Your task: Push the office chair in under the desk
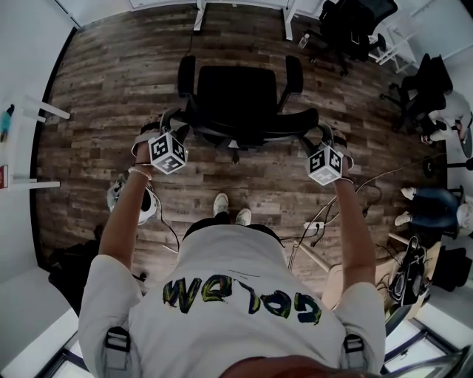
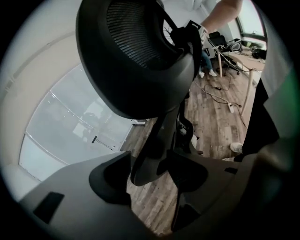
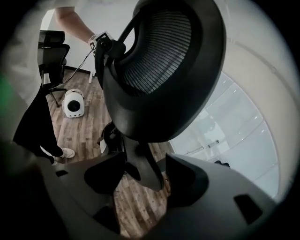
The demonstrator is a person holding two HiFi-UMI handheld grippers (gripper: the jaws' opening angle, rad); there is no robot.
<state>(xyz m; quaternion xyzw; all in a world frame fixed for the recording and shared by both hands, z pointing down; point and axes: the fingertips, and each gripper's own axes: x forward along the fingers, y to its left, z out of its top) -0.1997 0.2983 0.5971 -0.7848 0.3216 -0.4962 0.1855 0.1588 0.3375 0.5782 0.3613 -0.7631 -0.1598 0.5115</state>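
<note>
A black office chair stands on the wood floor, its seat facing the white desk legs at the top of the head view. I stand behind it. My left gripper is at the left end of the backrest's top edge and my right gripper at the right end. In the left gripper view the mesh backrest fills the frame, and its frame strut passes between the wide jaws of the left gripper. The right gripper likewise straddles the backrest strut with gaps on both sides.
More black chairs stand at the upper right beside a small bottle. A white rounded device lies on the floor at my left. Cables trail at my right, near a seated person.
</note>
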